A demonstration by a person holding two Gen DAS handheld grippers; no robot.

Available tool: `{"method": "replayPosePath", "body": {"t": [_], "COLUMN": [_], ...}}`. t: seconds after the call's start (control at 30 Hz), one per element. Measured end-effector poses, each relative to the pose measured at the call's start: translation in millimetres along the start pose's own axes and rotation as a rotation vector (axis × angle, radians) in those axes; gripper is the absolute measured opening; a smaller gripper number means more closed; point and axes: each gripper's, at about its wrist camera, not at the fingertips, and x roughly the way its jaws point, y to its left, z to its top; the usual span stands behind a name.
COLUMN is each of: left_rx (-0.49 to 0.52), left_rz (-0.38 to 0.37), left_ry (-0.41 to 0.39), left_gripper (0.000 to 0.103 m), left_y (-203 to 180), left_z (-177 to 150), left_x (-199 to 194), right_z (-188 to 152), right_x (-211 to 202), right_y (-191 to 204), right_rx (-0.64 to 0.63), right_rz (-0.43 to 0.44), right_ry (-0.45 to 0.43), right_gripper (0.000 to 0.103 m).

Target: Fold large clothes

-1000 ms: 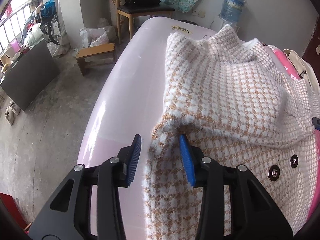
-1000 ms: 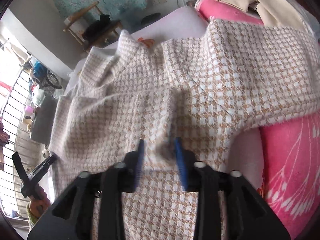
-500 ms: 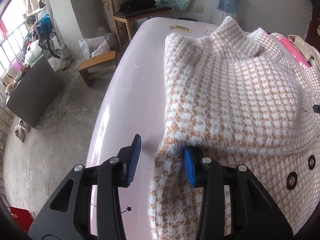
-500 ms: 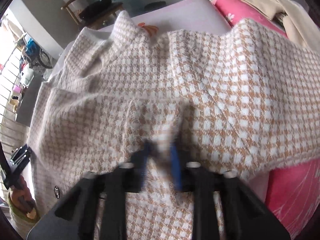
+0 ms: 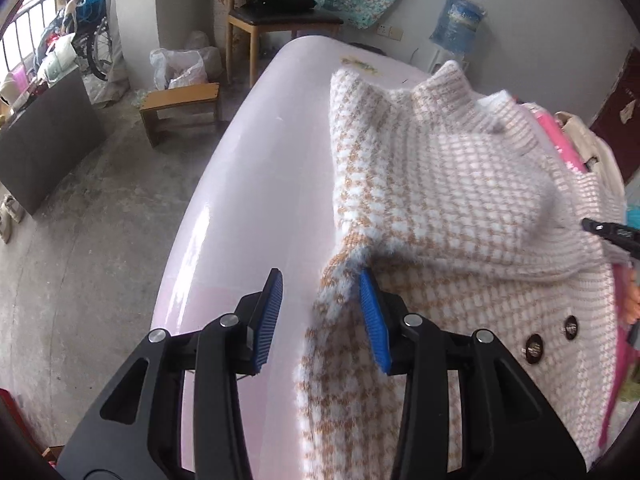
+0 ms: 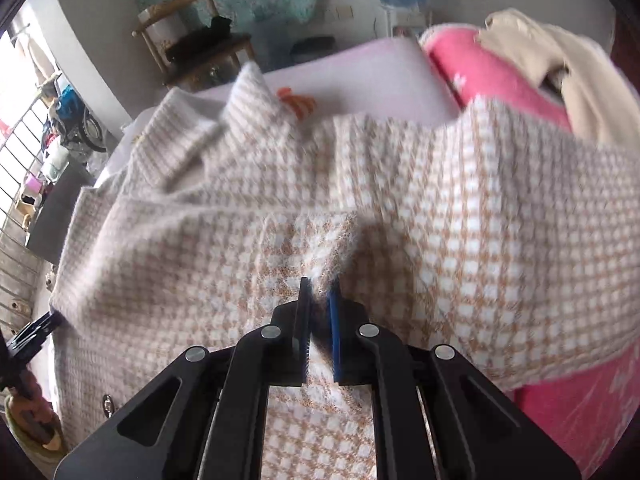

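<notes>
My right gripper [image 6: 319,300] has just clamped a fold of the houndstooth cardigan [image 6: 420,232] lying on the pink table [image 5: 256,184]; left gripper [image 5: 320,316] gapes at its edge, gripping nothing. Folding can proceed.

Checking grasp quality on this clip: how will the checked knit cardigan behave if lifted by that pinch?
The cardigan probably hangs floppy: it already drapes in soft folds. The right gripper, shut on a fuzzy ridge, likely holds without slipping. Its thick knit suggests some sagging weight.
</notes>
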Motion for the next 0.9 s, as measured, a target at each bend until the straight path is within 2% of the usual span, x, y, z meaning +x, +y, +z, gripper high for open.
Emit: {"method": "replayPosePath", "body": {"t": [0.07,0.13,0.23,0.3,0.37,0.4,0.43,0.53,0.67,0.73,0.9], "left_rx": [0.018,0.021,0.013,0.016,0.011,-0.003,-0.009,-0.049,-0.14,-0.184,-0.21], "left_rz": [-0.031,-0.038,-0.056,-0.015,-0.008,-0.004,0.006,-0.018,-0.073,-0.089,-0.075], "left_ry": [-0.043,-0.061,-0.031,0.001,0.035,0.05,0.064,0.047,-0.027,-0.023,0.006], "left_gripper": [0.04,0.05,0.053,0.053,0.047,0.04,0.028,0.011,0.009,0.009,0.013], "left_y": [2.2,1.6,-4.4,-12.2,-16.9,-17.2,-17.5,-14.4,1.7,10.2,15.4], "left_z": [6.9,28.2,67.8,94.0,111.0,117.0,120.8,121.8,113.5,110.8,107.8], "left_x": [-17.3,-19.5,9.4,42.8,71.1,84.2,94.0,99.8,81.5,84.5,100.0], "right_z": [-0.3,-0.4,-0.4,-1.7,-2.6,-3.8,-4.8,-5.8,-1.4,1.4,3.5], "right_x": [-1.1,-2.1,-1.1,-1.4,-3.0,-5.0,-6.4,-15.3,-31.3,-25.7,9.2], "right_y": [0.1,2.6,6.0,5.7,4.5,3.7,4.2,9.3,17.4,18.6,11.5], "right_rx": [-0.004,-0.018,-0.035,-0.034,-0.034,-0.036,-0.045,-0.075,-0.097,-0.102,-0.09], "right_rz": [0.013,0.011,0.004,0.007,0.013,0.013,0.011,-0.001,0.016,0.007,-0.031], "right_ry": [-0.009,-0.013,-0.015,-0.018,-0.024,-0.028,-0.033,-0.06,-0.111,-0.106,-0.05], "right_gripper": [0.008,0.008,0.008,0.008,0.008,0.008,0.008,0.008,0.008,0.008,0.008]}}
